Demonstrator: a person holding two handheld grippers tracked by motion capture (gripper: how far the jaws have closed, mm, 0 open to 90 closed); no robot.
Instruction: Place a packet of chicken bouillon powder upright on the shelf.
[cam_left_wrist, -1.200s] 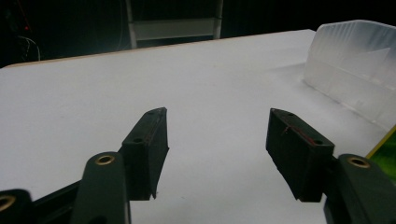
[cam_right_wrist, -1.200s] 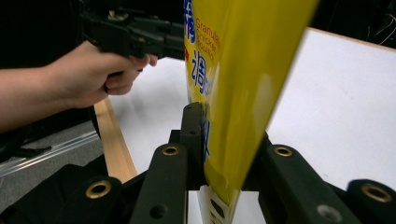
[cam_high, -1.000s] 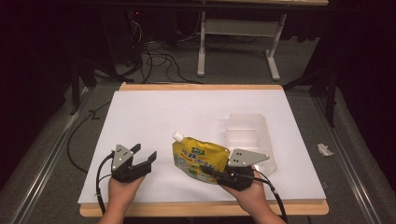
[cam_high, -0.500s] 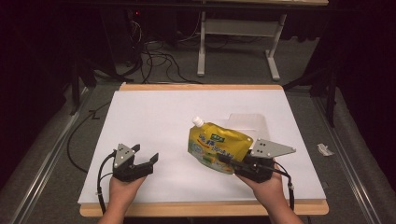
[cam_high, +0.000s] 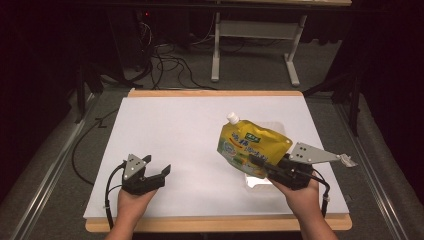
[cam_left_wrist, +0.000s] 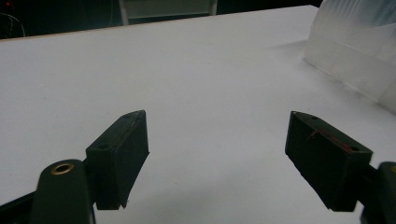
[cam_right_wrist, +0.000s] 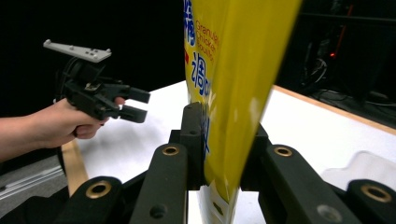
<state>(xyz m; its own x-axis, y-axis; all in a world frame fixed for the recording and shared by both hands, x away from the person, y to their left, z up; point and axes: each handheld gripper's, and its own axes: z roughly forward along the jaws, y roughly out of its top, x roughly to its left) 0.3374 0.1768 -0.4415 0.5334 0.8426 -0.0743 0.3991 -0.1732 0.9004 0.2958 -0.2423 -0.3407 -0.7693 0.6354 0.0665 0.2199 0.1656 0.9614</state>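
Pouch (cam_high: 252, 145), yellow with a white cap, hangs tilted above the counter (cam_high: 170, 130), clamped by the right hand-held gripper (cam_high: 260, 164). The left hand-held gripper (cam_high: 156, 170) rests low, jaws apart, nothing between them.

The yellow pouch (cam_right_wrist: 229, 93) runs off the right gripper view's twelve o'clock edge; the clear tray (cam_left_wrist: 359, 51) is cropped at two o'clock.

White-topped table (cam_high: 175, 130) with wooden edge, clear plastic tray (cam_left_wrist: 359, 56) resting on it
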